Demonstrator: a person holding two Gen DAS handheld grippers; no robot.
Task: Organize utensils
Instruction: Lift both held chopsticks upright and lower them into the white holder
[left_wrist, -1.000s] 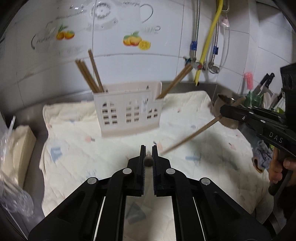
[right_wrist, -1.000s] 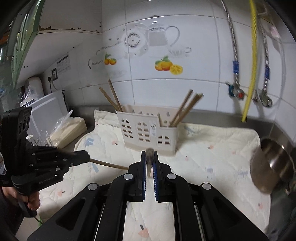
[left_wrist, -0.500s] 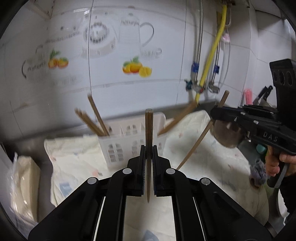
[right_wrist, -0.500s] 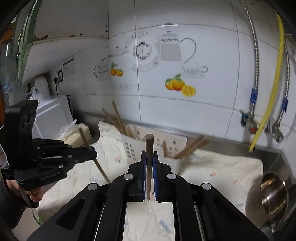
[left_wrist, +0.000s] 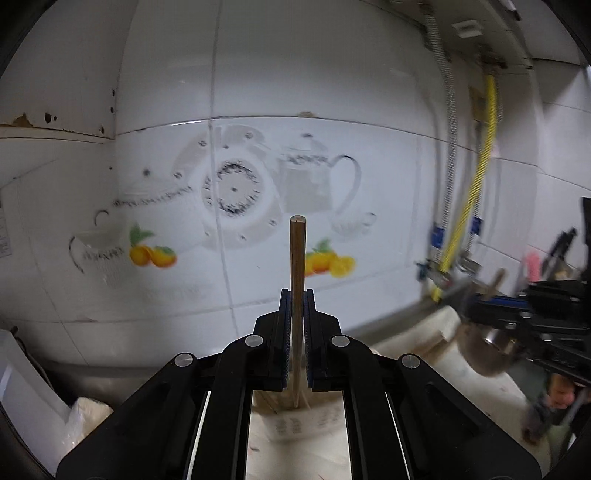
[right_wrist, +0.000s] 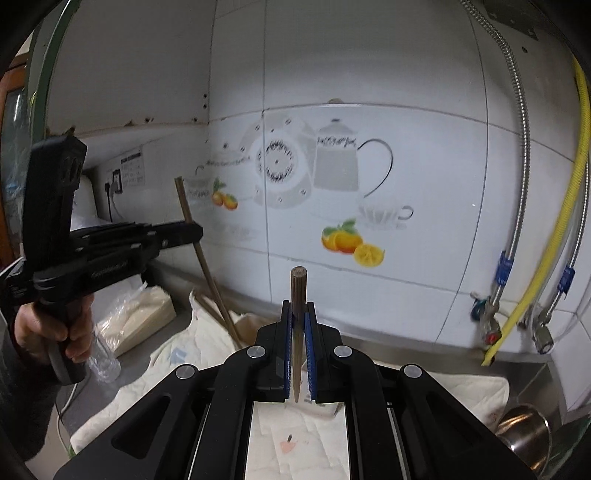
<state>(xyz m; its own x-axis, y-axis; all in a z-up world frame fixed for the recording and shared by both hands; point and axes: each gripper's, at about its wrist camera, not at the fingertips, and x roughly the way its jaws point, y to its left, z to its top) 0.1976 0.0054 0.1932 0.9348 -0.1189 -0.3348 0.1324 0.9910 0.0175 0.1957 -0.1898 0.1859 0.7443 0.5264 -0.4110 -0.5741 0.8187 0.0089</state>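
Observation:
My left gripper (left_wrist: 296, 295) is shut on a brown wooden chopstick (left_wrist: 297, 266) that stands upright between its fingers, raised in front of the tiled wall. My right gripper (right_wrist: 297, 306) is shut on a darker chopstick (right_wrist: 297, 291), also upright. In the right wrist view the left gripper (right_wrist: 192, 232) shows at the left with its chopstick (right_wrist: 199, 254) slanting down. The white utensil basket (left_wrist: 295, 424) is mostly hidden behind my left gripper; in the right wrist view its rim (right_wrist: 251, 323) peeks out with other chopsticks (right_wrist: 210, 306) leaning in it.
A pale quilted cloth (right_wrist: 177, 354) covers the steel counter. A steel pot (right_wrist: 524, 432) sits at the right. Hoses and valves (right_wrist: 509, 280) hang on the right wall. A plastic-wrapped pack (right_wrist: 136, 317) lies at the left.
Both grippers have tilted up and risen with their chopsticks, so the views now face the wall; the basket has dropped low in both views.

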